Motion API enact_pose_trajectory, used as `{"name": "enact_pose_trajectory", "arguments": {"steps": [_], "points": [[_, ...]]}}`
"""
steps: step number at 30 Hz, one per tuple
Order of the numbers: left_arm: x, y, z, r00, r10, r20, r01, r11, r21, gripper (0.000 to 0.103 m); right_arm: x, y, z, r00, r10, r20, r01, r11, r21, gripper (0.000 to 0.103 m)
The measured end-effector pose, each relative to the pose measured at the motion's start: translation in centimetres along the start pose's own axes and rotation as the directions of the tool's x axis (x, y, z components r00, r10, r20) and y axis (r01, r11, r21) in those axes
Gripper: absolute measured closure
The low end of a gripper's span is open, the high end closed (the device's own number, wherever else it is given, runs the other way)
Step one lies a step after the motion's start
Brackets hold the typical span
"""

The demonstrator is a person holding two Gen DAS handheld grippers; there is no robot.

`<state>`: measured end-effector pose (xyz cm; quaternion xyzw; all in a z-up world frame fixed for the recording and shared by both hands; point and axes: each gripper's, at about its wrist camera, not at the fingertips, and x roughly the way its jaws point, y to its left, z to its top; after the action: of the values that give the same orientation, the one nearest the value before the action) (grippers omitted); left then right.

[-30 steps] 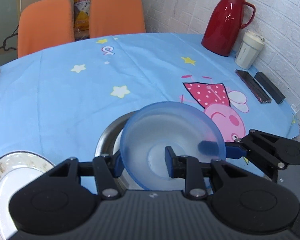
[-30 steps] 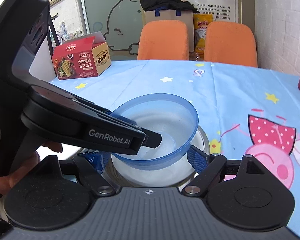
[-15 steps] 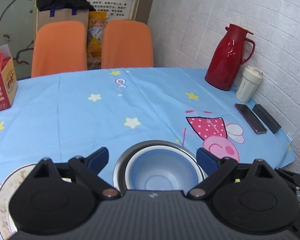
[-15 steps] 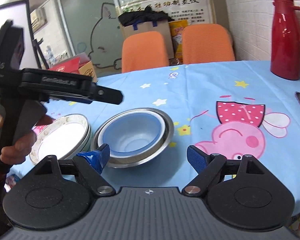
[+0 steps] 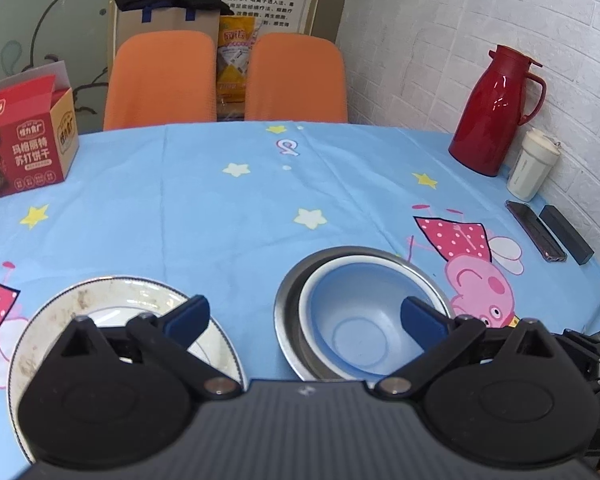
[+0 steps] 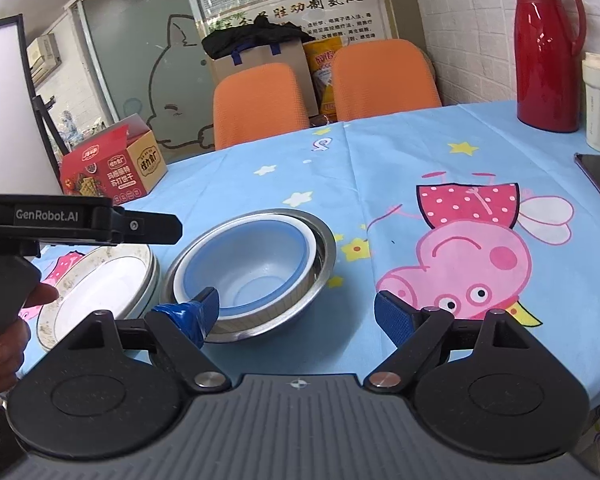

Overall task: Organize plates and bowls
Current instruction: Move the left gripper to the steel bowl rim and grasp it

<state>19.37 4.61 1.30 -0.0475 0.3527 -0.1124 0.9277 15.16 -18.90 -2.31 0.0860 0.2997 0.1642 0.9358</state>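
A blue plastic bowl [image 5: 356, 316] sits nested in a white bowl inside a steel bowl [image 5: 288, 300] on the blue tablecloth; the stack also shows in the right wrist view [image 6: 256, 256]. A stack of white patterned plates [image 5: 100, 300] lies to its left, seen too in the right wrist view [image 6: 100, 276]. My left gripper [image 5: 304, 316] is open and empty, raised above and behind the bowls. My right gripper [image 6: 296, 308] is open and empty, just in front of the steel bowl [image 6: 320, 264].
A red snack box [image 5: 24, 136] stands at the far left. A red thermos [image 5: 492, 112], a white cup [image 5: 532, 168], a phone [image 5: 536, 232] and a black bar [image 5: 566, 234] line the right wall side. Two orange chairs [image 5: 220, 76] stand behind the table.
The left gripper let go of the blue bowl, which now rests nested in the steel bowl. Both grippers have opened and drawn back and up from the bowls.
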Motion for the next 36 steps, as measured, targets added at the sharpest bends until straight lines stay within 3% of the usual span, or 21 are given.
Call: {"name": "enact_pose_trajectory", "arguments": {"steps": [10,28,32,36], "points": [[1.5,0.9,0.2,0.999,0.019,-0.038,-0.019,1.0,-0.007,0.002,1.9,-0.6,0.4,0.999,-0.012,-0.052,0.017,0.995,0.096,0.031],[3.9,1.3,1.6,0.996,0.032,-0.078,-0.029,0.999,0.031,0.002,5.0,-0.8,1.4,0.996,0.001,-0.088,0.01,0.992,0.124,0.03],[4.8,1.4,2.3,0.992,-0.035,-0.121,0.042,0.998,0.054,0.002,5.6,-0.7,1.6,0.995,0.0,-0.096,0.012,0.993,0.118,0.03],[6.9,1.5,3.0,0.971,-0.106,-0.213,0.125,0.989,0.078,0.002,6.3,-0.1,1.7,0.994,-0.023,-0.102,0.031,0.996,0.084,0.03]]}}
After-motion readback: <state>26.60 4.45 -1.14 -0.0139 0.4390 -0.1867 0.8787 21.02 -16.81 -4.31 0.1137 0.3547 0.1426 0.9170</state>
